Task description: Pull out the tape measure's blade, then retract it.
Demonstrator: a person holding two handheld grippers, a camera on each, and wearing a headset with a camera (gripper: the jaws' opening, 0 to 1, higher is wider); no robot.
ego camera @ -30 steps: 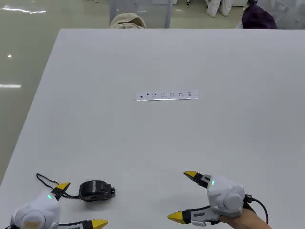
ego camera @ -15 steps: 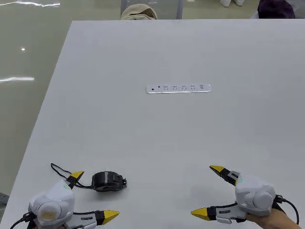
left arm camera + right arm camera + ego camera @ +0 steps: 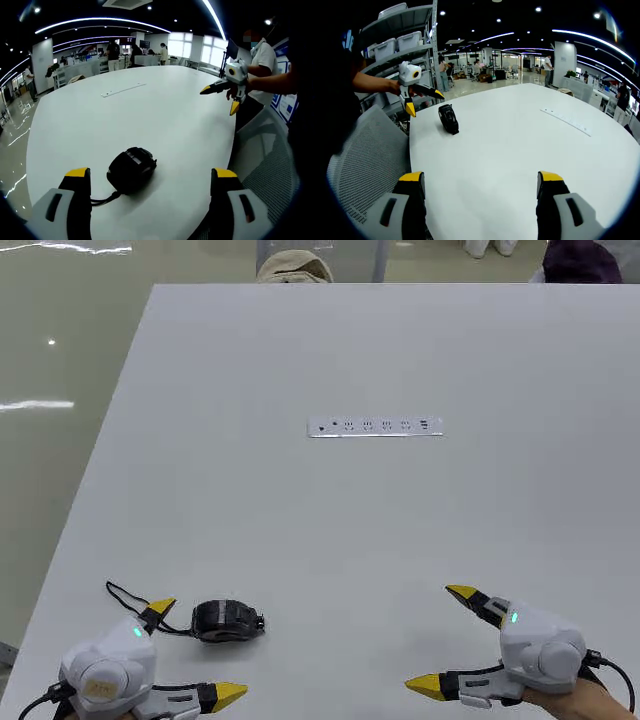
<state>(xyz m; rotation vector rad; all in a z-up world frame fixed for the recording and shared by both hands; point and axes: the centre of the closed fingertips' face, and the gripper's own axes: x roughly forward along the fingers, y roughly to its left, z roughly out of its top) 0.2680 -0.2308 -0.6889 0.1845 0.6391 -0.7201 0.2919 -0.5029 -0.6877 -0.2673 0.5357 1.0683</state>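
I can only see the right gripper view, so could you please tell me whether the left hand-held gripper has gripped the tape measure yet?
Observer: Not yet. The left hand-held gripper is open, and its own view shows the tape measure lying on the table just ahead of its jaws, the case touching neither.
Operator: Thank you. Does anything trail from the case?
Observer: Yes, the head view shows a thin black cord running from it past one yellow jaw tip and looping on the table.
Operator: Has the measure been pulled out at all?
Observer: No; seen from above, nothing but the cord extends from the case.
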